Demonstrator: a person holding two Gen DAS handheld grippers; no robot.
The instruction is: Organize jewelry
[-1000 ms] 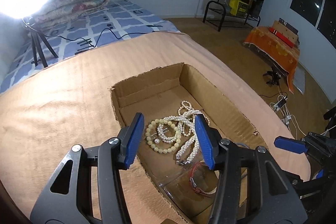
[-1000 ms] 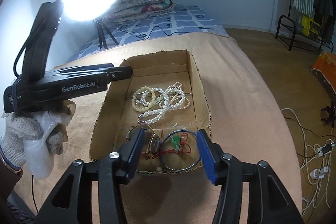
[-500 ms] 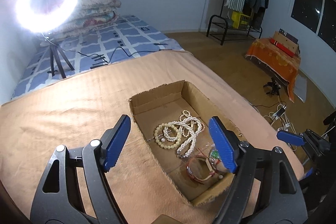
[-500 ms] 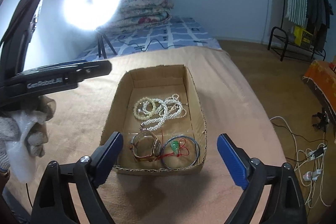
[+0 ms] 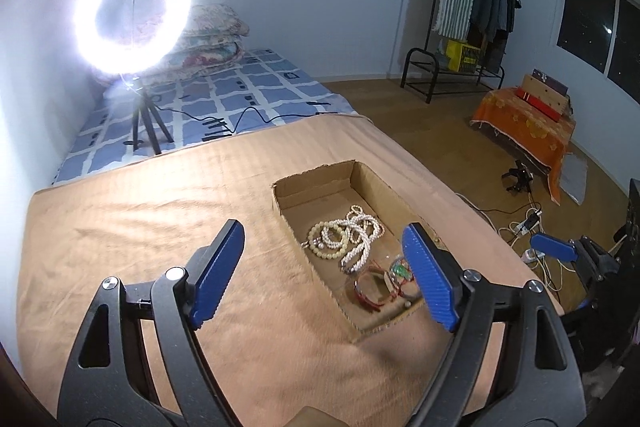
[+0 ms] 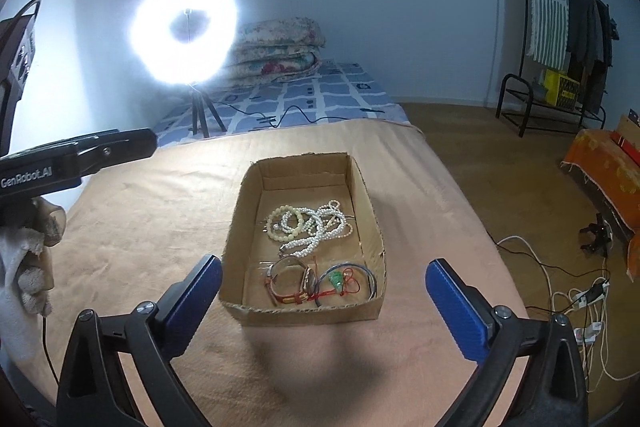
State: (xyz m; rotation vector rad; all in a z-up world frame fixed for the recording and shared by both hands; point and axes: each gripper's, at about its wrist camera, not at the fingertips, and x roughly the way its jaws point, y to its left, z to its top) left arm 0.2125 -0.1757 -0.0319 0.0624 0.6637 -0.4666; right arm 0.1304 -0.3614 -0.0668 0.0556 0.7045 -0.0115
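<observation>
An open cardboard box [image 6: 371,211] [image 5: 382,189] lies on a tan blanket. Inside are white pearl necklaces and a pale bead bracelet [image 6: 310,225] [image 5: 344,237], a watch with a red strap [image 6: 292,281] [image 5: 372,289] and a metal bangle with a green charm on red cord [image 6: 346,281] [image 5: 400,271]. My left gripper [image 5: 324,267] is open and empty, above and to the left of the box. My right gripper [image 6: 324,299] is open and empty, raised above the box's near end.
The tan blanket [image 6: 160,227] covers a low surface with a blue checked mattress [image 6: 320,95] behind. A lit ring light [image 6: 186,31] stands on a tripod there. Cables and a power strip [image 6: 580,303] lie on the wooden floor to the right.
Both grippers have opened wide and pulled up and back from the box. The jewelry stays in the box.
</observation>
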